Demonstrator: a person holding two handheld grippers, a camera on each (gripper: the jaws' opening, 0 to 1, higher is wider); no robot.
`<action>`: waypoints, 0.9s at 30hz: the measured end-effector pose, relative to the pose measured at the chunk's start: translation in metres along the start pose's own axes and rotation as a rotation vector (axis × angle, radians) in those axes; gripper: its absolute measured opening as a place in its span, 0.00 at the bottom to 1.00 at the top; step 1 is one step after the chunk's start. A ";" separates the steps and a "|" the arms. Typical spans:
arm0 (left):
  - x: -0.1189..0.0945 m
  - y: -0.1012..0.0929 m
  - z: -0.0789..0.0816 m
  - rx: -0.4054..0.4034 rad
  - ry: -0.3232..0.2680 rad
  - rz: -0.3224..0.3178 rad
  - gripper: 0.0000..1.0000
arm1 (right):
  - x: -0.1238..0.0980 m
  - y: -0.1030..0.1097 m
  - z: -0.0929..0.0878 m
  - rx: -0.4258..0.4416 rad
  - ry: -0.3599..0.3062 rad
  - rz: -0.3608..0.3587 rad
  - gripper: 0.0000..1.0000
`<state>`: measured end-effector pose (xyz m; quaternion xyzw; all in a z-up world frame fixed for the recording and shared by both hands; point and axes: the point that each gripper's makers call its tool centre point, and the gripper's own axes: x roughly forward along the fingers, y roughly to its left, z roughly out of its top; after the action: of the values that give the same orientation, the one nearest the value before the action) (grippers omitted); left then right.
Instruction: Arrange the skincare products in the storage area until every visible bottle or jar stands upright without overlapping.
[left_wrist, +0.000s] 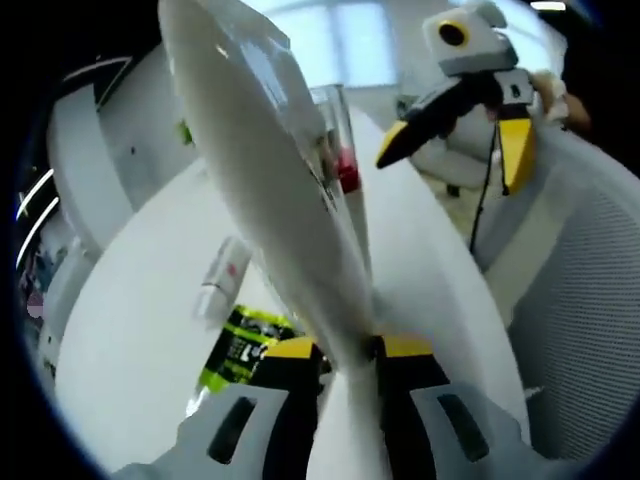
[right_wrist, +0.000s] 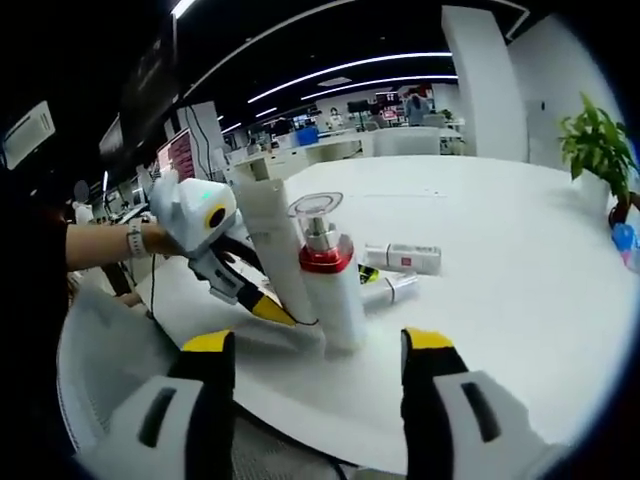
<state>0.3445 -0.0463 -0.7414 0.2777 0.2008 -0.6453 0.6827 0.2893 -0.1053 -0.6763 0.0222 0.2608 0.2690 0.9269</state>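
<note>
Left gripper (left_wrist: 345, 352): jaws clamped on the flat crimped end of a white tube (left_wrist: 270, 190), held tilted above the round white table (right_wrist: 500, 260), close to its near edge. Right gripper (right_wrist: 318, 350): jaws spread wide, nothing between them, hanging off the near table edge.

Pump bottle (right_wrist: 330, 285): white, red collar, clear cap, upright just beside the tube. Two small white bottles (right_wrist: 402, 258) lie flat behind it, near a green-and-black packet (left_wrist: 240, 345). Broad bare tabletop to the right and beyond. Potted plant (right_wrist: 598, 150) at the far right edge. Mesh chair (left_wrist: 590, 300) beside the table.
</note>
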 end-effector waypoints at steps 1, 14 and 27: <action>0.000 0.000 0.000 0.002 0.000 0.000 0.18 | 0.000 0.001 0.000 -0.002 0.001 0.001 0.69; -0.006 0.005 -0.002 -0.018 -0.003 0.072 0.24 | -0.002 -0.001 0.003 -0.028 0.009 -0.007 0.73; -0.051 0.006 -0.008 -0.154 -0.001 0.236 0.44 | -0.001 0.003 0.004 -0.067 0.032 0.015 0.85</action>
<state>0.3463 -0.0020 -0.7148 0.2460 0.2155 -0.5434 0.7732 0.2889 -0.1024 -0.6721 -0.0113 0.2661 0.2849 0.9208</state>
